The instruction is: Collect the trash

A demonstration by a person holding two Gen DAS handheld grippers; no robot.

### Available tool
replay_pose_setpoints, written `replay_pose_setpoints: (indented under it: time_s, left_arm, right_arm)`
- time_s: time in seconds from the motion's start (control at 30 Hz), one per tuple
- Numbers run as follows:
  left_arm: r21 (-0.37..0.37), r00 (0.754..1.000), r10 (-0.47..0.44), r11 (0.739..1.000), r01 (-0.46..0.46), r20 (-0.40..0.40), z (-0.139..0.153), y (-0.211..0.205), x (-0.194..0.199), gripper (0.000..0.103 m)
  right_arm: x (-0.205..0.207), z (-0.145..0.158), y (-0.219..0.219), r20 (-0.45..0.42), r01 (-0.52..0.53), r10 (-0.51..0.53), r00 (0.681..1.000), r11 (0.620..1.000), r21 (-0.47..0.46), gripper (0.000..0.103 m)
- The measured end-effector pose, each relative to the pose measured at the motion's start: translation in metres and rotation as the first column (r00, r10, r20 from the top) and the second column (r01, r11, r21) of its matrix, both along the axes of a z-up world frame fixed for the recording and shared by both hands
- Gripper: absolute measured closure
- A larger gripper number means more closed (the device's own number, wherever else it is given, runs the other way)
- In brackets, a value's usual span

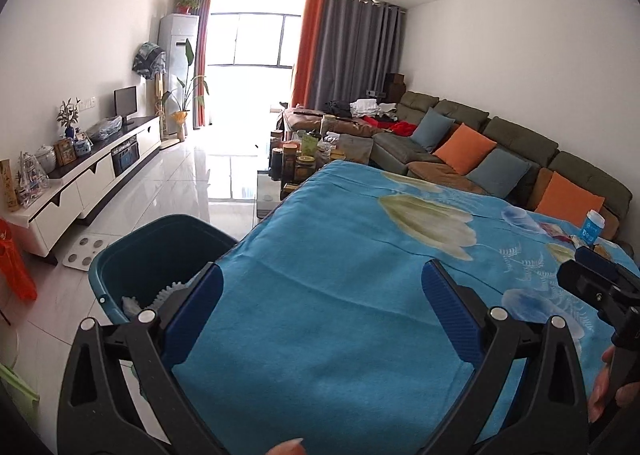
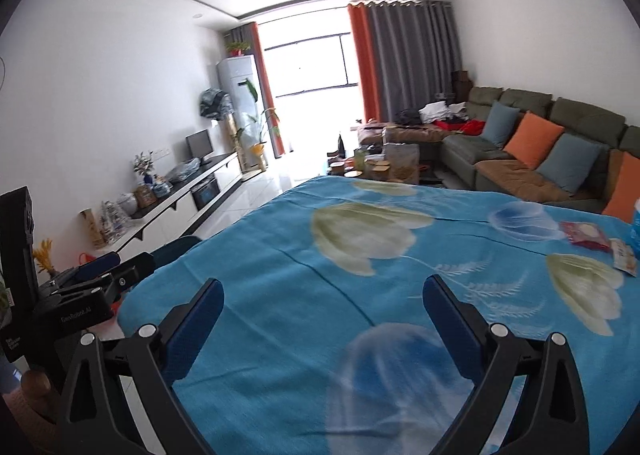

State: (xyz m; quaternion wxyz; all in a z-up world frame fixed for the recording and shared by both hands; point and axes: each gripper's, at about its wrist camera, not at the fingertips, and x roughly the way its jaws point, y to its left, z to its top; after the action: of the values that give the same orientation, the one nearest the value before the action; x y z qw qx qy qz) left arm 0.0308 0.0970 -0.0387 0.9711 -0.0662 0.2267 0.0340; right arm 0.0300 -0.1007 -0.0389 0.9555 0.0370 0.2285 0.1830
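There is 1 blue cloth (image 2: 304, 255) with flowers on it. There is 1 dark teal bin (image 1: 160, 251). On the couch (image 2: 580, 115) sit 2 orange pillows (image 2: 532, 139) and 2 blue pillows (image 2: 500, 123). By the wall is 1 small screen (image 2: 199, 145).

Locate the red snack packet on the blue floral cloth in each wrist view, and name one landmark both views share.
Left wrist view: the red snack packet lies at the far right on the blue floral cloth, left of a blue-and-white container.
Right wrist view: the packet lies at the right, beside the pale blue flower print.
Shared landmark: the orange curtain beside the window.
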Motion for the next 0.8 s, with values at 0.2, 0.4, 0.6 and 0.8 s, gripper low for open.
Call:
replay_pose_setpoints:
  time_s: [0.2, 0.4, 0.6, 0.8]
  left_arm:
    - [0.042, 0.996, -0.065, 0.997, 0.063, 0.056, 0.007, -0.043, 0.003, 0.005]
    - [0.067, 0.991, -0.109, 0.992, 0.104, 0.081, 0.005, -0.071, 0.004, 0.005]
    - [0.095, 0.989, -0.114, 0.990, 0.105, 0.097, 0.004, -0.085, 0.002, 0.005]
    - [0.127, 0.985, -0.113, 0.987, 0.097, 0.127, 0.005, -0.094, -0.007, 0.005]
  right_arm:
    - [-0.024, -0.005, -0.034, 0.059, 0.127, -0.124, 0.990, 0.991, -0.036, 0.007]
    - [-0.037, -0.007, -0.042, 0.086, 0.177, -0.172, 0.981, 0.983, -0.044, 0.007]
    - [-0.051, -0.001, -0.053, 0.121, 0.215, -0.209, 0.970, 0.976, -0.031, 0.007]
    - [-0.060, 0.003, -0.058, 0.150, 0.239, -0.234, 0.961, 0.971, -0.015, 0.007]
